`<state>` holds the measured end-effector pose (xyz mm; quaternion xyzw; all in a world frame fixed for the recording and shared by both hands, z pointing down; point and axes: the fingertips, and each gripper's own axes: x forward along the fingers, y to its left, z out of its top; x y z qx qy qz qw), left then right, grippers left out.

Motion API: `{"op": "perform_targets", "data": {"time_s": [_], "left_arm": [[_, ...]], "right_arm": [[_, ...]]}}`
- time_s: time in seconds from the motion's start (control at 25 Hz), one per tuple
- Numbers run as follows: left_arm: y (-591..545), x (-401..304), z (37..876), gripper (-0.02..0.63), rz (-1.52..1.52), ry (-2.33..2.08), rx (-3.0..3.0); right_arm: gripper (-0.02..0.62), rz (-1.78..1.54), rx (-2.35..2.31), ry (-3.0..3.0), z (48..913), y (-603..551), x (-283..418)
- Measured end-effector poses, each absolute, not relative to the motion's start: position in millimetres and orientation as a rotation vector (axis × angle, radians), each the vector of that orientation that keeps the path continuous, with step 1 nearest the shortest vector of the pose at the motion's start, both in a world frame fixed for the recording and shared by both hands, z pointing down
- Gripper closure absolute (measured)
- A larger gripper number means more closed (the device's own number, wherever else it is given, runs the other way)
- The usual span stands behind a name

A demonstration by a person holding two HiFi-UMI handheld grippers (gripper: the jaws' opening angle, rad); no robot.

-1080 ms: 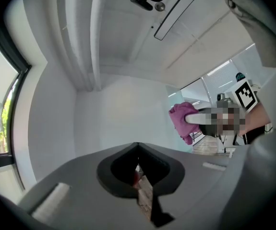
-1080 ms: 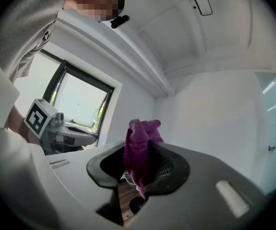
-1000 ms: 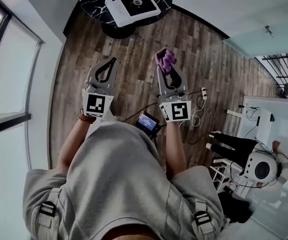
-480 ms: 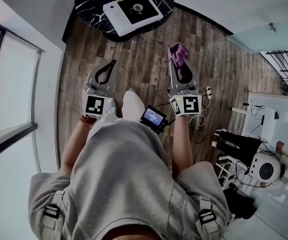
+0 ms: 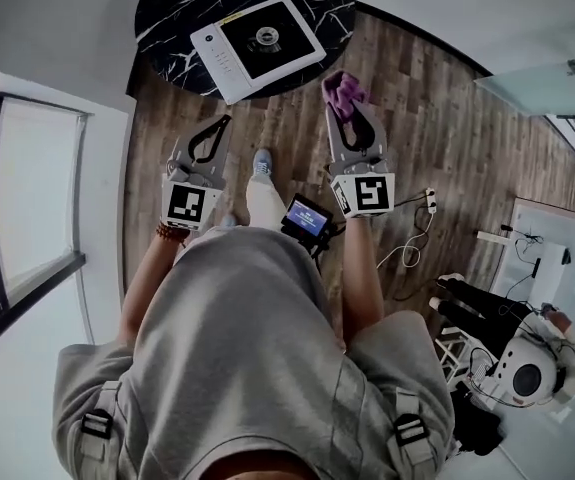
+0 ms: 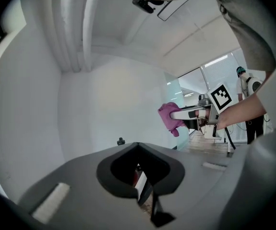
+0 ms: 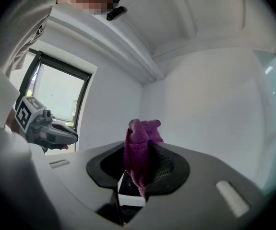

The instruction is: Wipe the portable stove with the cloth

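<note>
The portable stove (image 5: 257, 46), white with a black top and a round burner, lies on a round black marble table (image 5: 167, 18) at the top of the head view. My right gripper (image 5: 343, 96) is shut on a purple cloth (image 5: 341, 89), which hangs just short of the table's near edge. In the right gripper view the cloth (image 7: 140, 150) bunches up between the jaws. My left gripper (image 5: 225, 121) is shut and holds nothing, level with the right one and to its left. The left gripper view shows the right gripper (image 6: 191, 114) and the cloth (image 6: 169, 119) off to its side.
Wooden floor (image 5: 447, 138) lies under me, with a cable and power strip (image 5: 422, 203) at the right. A small screen device (image 5: 307, 218) hangs at my waist. Another person (image 5: 507, 353) sits at lower right beside a white table (image 5: 567, 258). A window (image 5: 27, 218) fills the left wall.
Both grippers have come closer to the round table, and the stove now sits nearer in the head view. A foot has stepped forward between the grippers. The cloth stays in the right gripper.
</note>
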<state>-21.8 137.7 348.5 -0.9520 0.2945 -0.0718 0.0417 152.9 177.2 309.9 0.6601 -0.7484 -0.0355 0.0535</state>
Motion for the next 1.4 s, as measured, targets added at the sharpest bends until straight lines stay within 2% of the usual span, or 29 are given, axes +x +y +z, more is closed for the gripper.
{"op": "perform_targets", "data": {"time_s": [0.32, 0.72, 0.96, 1.12, 1.4], "left_arm": [[59.8, 43.1, 369.7, 0.607, -0.352, 0.92, -2.88], [14.4, 33.3, 466.3, 0.603, -0.595, 0.95, -2.929], [6.7, 35.4, 543.4, 0.566, -0.751, 0.826, -3.003], [-3.7, 39.2, 574.3, 0.506, -0.819, 0.761, -3.021], [-16.8, 44.2, 605.7, 0.491, -0.894, 0.7, -3.092]], "right_arm": [[0.472, 0.066, 1.907, -2.339, 360.0, 81.8, 219.5], [0.471, 0.349, 1.543, -2.286, 474.9, 2.3, 223.6], [0.469, 0.458, 1.361, -2.163, 537.4, -26.0, 212.3], [0.469, 0.523, 1.263, -2.076, 578.3, -40.6, 205.3], [0.469, 0.639, 1.229, -1.921, 621.6, -57.1, 200.9]]}}
